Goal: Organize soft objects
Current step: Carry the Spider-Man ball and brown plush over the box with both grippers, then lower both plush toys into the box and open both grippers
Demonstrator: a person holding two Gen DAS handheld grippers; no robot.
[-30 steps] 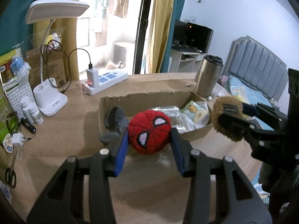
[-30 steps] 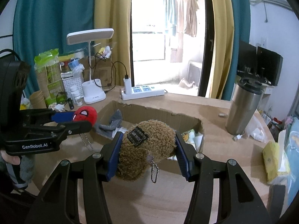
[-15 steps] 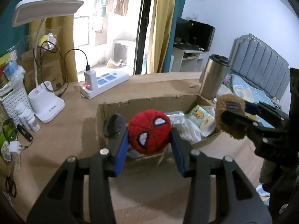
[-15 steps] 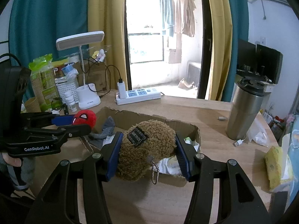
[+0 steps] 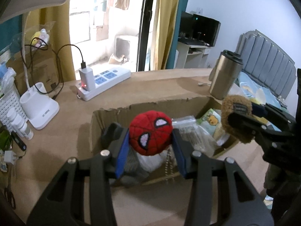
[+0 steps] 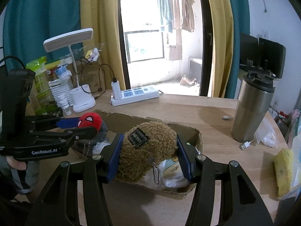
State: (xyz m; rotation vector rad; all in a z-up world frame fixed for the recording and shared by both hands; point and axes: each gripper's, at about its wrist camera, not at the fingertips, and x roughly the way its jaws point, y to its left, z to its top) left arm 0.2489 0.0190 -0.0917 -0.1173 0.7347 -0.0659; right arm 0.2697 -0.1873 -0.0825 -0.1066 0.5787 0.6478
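Note:
My left gripper (image 5: 150,141) is shut on a red spider-mask plush ball (image 5: 150,131) and holds it over the left end of an open cardboard box (image 5: 150,106). Its bead chain hangs down. My right gripper (image 6: 148,152) is shut on a brown fuzzy plush (image 6: 148,150) with a black label, over the box's right part (image 6: 195,131). The brown plush (image 5: 235,118) and right gripper show at the right of the left wrist view. The red plush (image 6: 90,120) shows at the left of the right wrist view. The box holds a grey soft item (image 5: 112,131), plastic bags and a cartoon packet (image 5: 210,118).
A steel tumbler (image 6: 252,109) stands right of the box. A white power strip (image 6: 135,94) with a charger, a white desk lamp (image 6: 79,94), a white basket and small bottles (image 5: 17,120) are behind and left. A yellow sponge (image 6: 284,171) lies at the right edge.
Both grippers moved forward with their plush toys, from in front of the box's near wall to over its inside. Both stayed shut.

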